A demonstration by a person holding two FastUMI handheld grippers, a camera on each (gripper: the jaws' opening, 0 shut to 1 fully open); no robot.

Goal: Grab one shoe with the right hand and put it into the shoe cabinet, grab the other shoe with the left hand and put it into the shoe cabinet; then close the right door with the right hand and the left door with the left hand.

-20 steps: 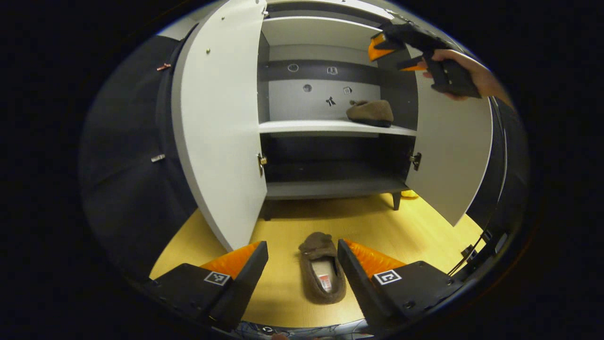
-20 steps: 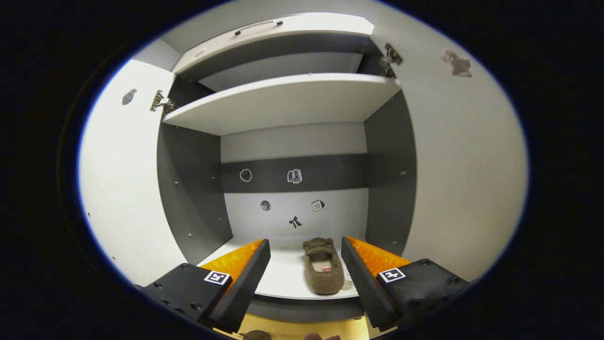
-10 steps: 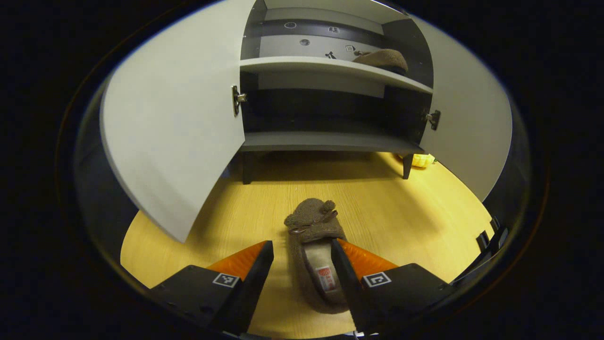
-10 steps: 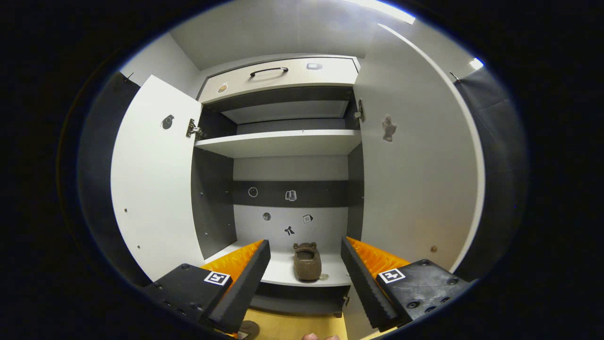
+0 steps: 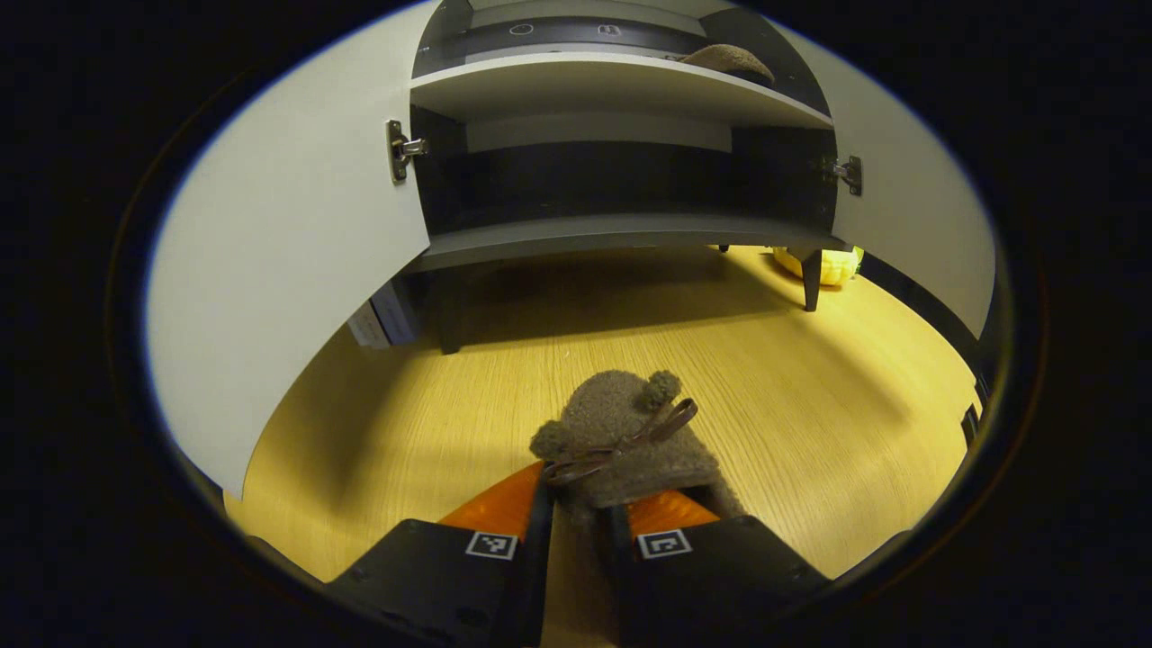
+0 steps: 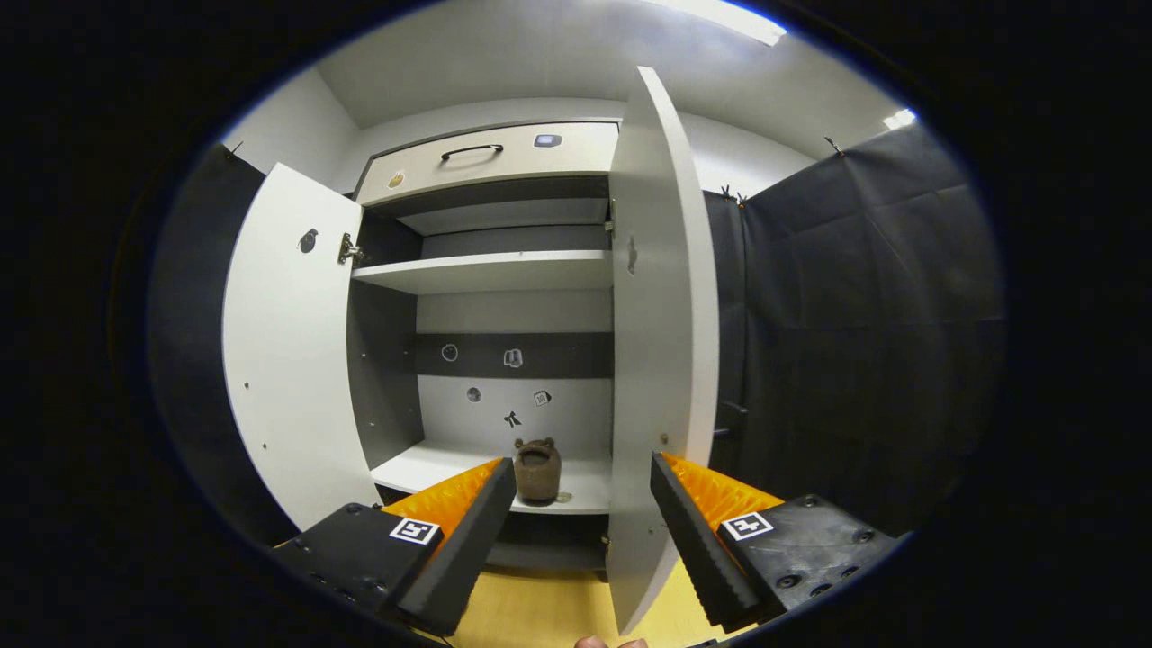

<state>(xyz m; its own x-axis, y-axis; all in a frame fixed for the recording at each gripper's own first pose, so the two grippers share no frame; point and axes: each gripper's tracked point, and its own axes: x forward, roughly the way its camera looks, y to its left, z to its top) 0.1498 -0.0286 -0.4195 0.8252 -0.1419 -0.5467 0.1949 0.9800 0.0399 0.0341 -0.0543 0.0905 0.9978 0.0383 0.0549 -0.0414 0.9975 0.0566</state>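
A brown fuzzy slipper [image 5: 630, 432] with a bow on its toe lies on the wooden floor in the left gripper view. My left gripper [image 5: 580, 517] is shut on its side wall near the opening; the heel is hidden behind the fingers. The second slipper [image 6: 538, 468] sits on the white middle shelf of the open shoe cabinet [image 6: 486, 270], and its top [image 5: 724, 58] shows in the left gripper view too. My right gripper [image 6: 583, 468] is open and empty, well back from the cabinet, in front of the right door's edge [image 6: 661, 315].
Both cabinet doors stand wide open, the left door [image 5: 297, 252] and the right door [image 5: 909, 225]. A yellow object [image 5: 828, 265] lies by the cabinet's right leg, and small boxes [image 5: 382, 319] stand behind the left door. Black cloth walls [image 6: 855, 342] flank the cabinet.
My left gripper dropped to the floor slipper and closed on its side. My right gripper pulled back out of the cabinet and turned right, leaving the other slipper on the shelf.
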